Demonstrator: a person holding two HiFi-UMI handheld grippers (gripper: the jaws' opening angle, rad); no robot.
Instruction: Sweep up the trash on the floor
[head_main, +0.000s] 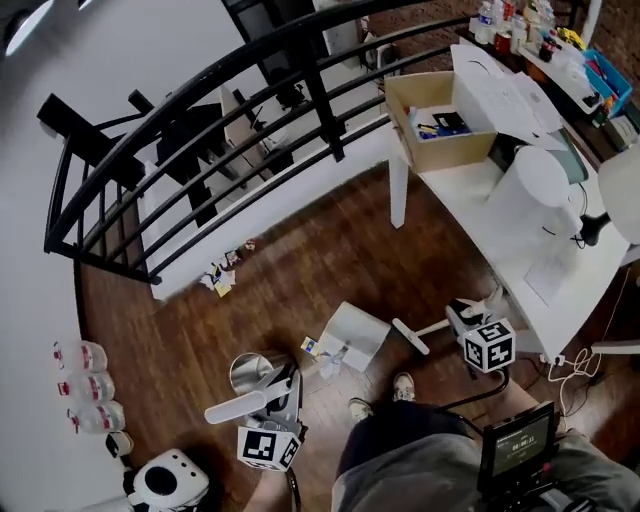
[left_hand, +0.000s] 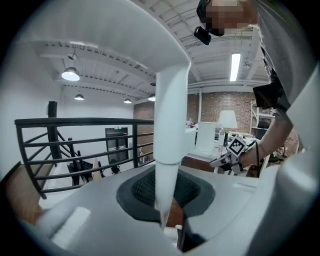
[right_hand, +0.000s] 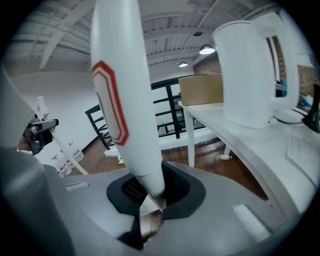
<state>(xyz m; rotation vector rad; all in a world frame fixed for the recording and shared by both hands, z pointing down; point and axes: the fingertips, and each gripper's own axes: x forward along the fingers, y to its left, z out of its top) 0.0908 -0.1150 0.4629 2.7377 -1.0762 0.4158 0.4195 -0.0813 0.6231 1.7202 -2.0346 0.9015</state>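
Paper scraps (head_main: 222, 275) lie on the wood floor under the black railing, and a few more scraps (head_main: 322, 352) rest beside a white dustpan (head_main: 355, 335). At the lower left of the head view, my left gripper (head_main: 283, 397) is shut on a white handle (head_main: 238, 405). That handle (left_hand: 167, 150) rises between the jaws of the left gripper (left_hand: 167, 220) in its own view. Right of the dustpan, my right gripper (head_main: 456, 320) is shut on a white rod (head_main: 425, 335). The right gripper (right_hand: 148, 210) pinches that rod (right_hand: 125, 100), which has a red hexagon outline.
A white table (head_main: 560, 270) with a cardboard box (head_main: 440, 120) fills the right. The black railing (head_main: 230, 130) crosses the top. Water bottles (head_main: 90, 385) and a round white device (head_main: 168, 480) sit at the left. A metal cup (head_main: 252, 372), cables (head_main: 570, 365) and my shoes (head_main: 400, 385) are close by.
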